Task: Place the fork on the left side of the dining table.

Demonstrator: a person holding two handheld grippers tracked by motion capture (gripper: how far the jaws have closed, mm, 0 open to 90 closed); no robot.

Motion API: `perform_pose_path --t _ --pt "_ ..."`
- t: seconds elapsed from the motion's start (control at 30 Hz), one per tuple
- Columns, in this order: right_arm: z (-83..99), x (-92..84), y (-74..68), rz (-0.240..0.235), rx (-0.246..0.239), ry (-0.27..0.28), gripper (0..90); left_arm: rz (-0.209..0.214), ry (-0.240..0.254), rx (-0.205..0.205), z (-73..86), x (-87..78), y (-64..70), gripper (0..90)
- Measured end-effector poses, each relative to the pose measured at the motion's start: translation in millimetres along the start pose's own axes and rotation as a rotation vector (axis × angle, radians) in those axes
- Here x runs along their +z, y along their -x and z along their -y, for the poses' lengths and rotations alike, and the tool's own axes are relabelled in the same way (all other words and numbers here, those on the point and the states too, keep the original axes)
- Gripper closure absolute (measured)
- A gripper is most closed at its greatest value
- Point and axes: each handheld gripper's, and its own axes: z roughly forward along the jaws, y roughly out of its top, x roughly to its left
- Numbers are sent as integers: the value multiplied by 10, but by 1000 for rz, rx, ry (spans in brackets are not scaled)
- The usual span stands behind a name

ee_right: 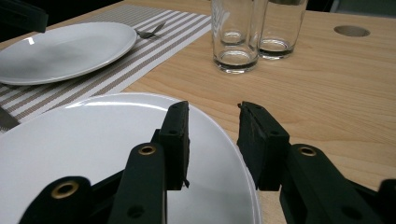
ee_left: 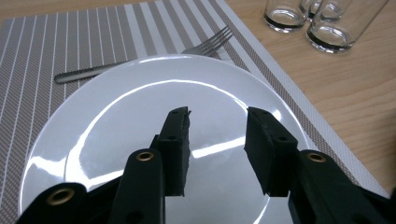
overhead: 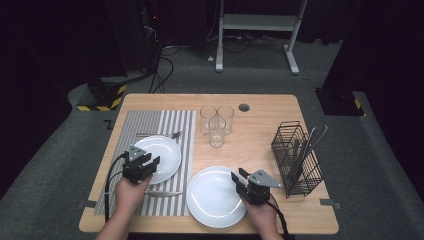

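Heads up: your left gripper [ee_left: 217, 149], jaws apart and empty above the small plate [ee_left: 116, 112], could knock it; your right gripper [ee_right: 212, 144], also empty, straddles the big plate [ee_right: 70, 154] rim, so clamping could tip it.

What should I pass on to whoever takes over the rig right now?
Left gripper: open, empty, over the small plate on the striped mat.
Right gripper: open, empty, at the right rim of the big plate on bare table.
Done: small plate on mat, fork behind it, knife in front.
Left: the big plate is ungripped; three glasses and the cutlery basket are untouched.
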Motion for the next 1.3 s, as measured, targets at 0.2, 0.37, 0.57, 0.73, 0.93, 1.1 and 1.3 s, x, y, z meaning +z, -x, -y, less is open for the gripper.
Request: perform_pose_path --t 0.2,0.37,0.57,0.73,0.93,1.1,1.3 --pt "-1 2 -8 -3 -1 -1 627 2 13 -2 142 -138 -4 580" --pt "-13 -2 -16 -7 -2 -4 610 -5 28 -2 252 -236 13 567" --pt "-44 6 -32 -28 -2 -16 532 -6 41 5 319 -286 2 555" --pt "-80 17 -61 -30 4 -28 475 14 50 18 350 -292 -2 539" --pt "-151 33 -19 -14 9 -30 467 26 71 40 336 -356 11 521" --pt "-186 47 -18 2 -4 -53 464 30 62 55 367 -346 9 525" --pt "-243 24 -22 12 -11 -53 462 64 58 59 378 -338 0 535"
